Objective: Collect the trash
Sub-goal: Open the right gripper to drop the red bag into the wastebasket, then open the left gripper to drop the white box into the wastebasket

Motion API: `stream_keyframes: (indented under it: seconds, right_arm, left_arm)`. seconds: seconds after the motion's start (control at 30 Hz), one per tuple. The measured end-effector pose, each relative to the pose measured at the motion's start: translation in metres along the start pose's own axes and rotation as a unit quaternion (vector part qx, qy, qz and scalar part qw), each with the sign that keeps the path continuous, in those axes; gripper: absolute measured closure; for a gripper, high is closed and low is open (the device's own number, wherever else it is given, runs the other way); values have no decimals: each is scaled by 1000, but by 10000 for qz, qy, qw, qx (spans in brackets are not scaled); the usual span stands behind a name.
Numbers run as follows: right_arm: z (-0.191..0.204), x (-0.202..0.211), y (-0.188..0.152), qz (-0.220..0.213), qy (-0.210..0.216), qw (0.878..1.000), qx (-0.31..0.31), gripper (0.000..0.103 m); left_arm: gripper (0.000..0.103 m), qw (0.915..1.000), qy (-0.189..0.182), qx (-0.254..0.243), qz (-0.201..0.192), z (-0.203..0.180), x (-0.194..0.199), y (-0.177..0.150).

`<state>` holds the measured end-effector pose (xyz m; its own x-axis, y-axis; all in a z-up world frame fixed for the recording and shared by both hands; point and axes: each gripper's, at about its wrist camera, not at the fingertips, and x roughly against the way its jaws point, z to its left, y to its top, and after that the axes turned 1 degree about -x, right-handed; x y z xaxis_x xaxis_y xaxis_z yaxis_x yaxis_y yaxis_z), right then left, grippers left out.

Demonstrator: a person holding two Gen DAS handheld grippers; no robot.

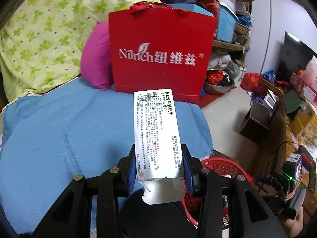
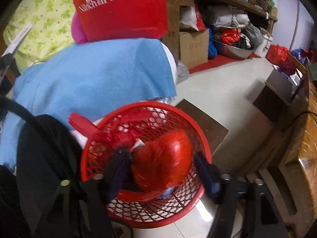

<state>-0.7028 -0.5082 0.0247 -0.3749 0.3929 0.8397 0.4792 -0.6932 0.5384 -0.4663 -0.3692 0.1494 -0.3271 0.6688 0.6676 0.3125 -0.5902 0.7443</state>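
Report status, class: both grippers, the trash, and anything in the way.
Left gripper shut on white medicine box. Right gripper open over red basket, red plastic bag between its fingers. Nothing blocking the basket.

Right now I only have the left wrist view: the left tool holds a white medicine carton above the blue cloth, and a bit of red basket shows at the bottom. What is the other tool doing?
Observer: The right tool hangs over the red mesh basket, with a crumpled red plastic bag between its fingers.
Operator: Is it gripping the bag?
Observer: No, the tool is open; a gap shows between the bag and the finger on the picture's right.
Operator: Anything else at the basket?
Observer: A flat red scrap sticks out over the rim, on the side of the blue cloth.
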Motion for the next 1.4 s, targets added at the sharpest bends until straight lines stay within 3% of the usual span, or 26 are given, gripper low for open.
stream_keyframes:
  seconds: [0.27, 0.53, 0.7, 1.4]
  right_arm:
    - [-10, 32, 10, -610, -64, 9975, -342, 24]
    - [-17, 70, 22, -1351, -150, 9889, -600, 23]
    - [-26, 81, 24, -1549, -168, 9851, -726, 23]
    - [-53, 121, 21, -2149, -348, 9702, -1068, 22]
  left_arm:
    - [61, 9994, -255, -82, 215, -15, -8, -8]
    - [61, 9911, -841, -545, 881, -62, -39, -32]
    - [61, 9849, -1033, -752, 1164, -86, -54, -44]
    - [60, 9773, -1177, -1100, 1376, -125, -81, -43]
